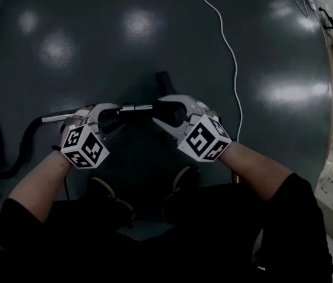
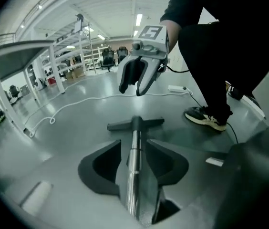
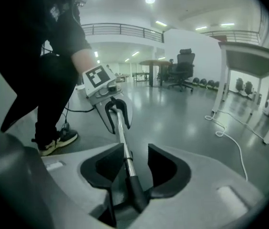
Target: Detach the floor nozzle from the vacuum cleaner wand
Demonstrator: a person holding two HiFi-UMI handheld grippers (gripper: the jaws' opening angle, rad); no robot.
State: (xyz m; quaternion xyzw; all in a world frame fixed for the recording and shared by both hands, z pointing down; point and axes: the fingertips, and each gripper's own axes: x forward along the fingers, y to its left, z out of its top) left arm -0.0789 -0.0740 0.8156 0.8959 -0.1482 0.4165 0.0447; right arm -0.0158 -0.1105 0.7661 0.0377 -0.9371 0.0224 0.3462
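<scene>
both pairs of jaws stand apart, straddling the wand without pressing it, probably so as to brace either side of the joint. the left hand-held gripper is over the chrome tube and the right hand-held gripper over the wand's black collar. the floor nozzle sits at the wand's far end, still attached. any release catch is too dark to make out.

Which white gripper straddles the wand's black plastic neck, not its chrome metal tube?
The right gripper: the black plastic neck lies between its open jaws. The left gripper straddles bare chrome metal tube.
</scene>
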